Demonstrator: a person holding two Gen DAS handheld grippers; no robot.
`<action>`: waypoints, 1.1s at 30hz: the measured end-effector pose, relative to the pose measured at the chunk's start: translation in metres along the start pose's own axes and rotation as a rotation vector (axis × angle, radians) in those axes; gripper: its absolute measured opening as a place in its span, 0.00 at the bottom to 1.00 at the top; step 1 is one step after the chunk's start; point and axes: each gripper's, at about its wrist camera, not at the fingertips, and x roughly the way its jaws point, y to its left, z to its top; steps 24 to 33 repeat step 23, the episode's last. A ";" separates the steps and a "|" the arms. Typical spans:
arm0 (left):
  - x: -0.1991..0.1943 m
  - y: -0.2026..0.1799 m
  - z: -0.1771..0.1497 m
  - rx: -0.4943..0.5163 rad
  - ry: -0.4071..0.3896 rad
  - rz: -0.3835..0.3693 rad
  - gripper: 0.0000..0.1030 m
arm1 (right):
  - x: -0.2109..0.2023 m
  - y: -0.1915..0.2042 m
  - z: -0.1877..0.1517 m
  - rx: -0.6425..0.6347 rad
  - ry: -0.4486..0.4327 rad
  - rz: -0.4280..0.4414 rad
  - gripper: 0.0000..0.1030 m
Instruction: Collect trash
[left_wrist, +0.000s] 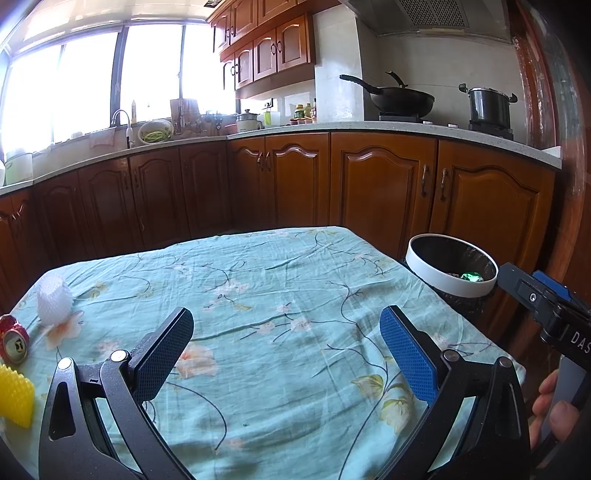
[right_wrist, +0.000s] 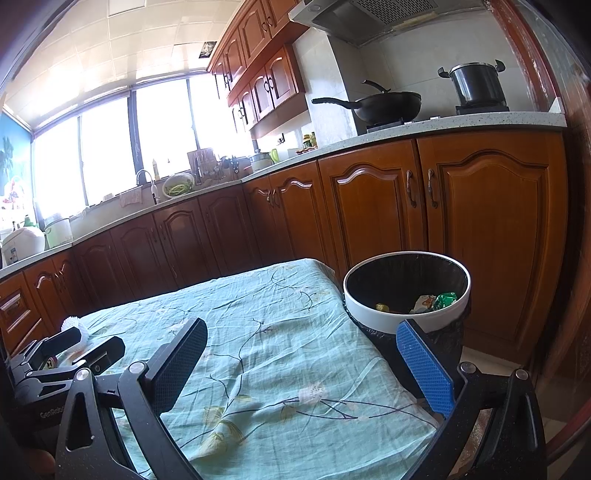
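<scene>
Both grippers, left (left_wrist: 286, 354) and right (right_wrist: 301, 363), hover with fingers spread and empty, and the risk is the crushed can (left_wrist: 14, 341) rolling off the table's (left_wrist: 280, 280) left edge if nudged, far from the bin (right_wrist: 406, 314).

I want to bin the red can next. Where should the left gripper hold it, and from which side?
The red can lies on its side, top facing the camera. Probably grip across its round body from above, one finger on each curved side. The left gripper is open.
</scene>
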 end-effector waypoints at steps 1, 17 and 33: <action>0.000 0.000 0.000 0.000 0.000 -0.001 1.00 | 0.000 0.000 0.000 0.000 0.001 0.000 1.00; 0.002 0.001 -0.002 -0.008 0.013 0.005 1.00 | 0.007 0.002 -0.002 -0.001 0.027 0.003 1.00; 0.006 0.005 -0.002 -0.019 0.028 0.010 1.00 | 0.018 0.003 -0.003 -0.002 0.075 0.007 1.00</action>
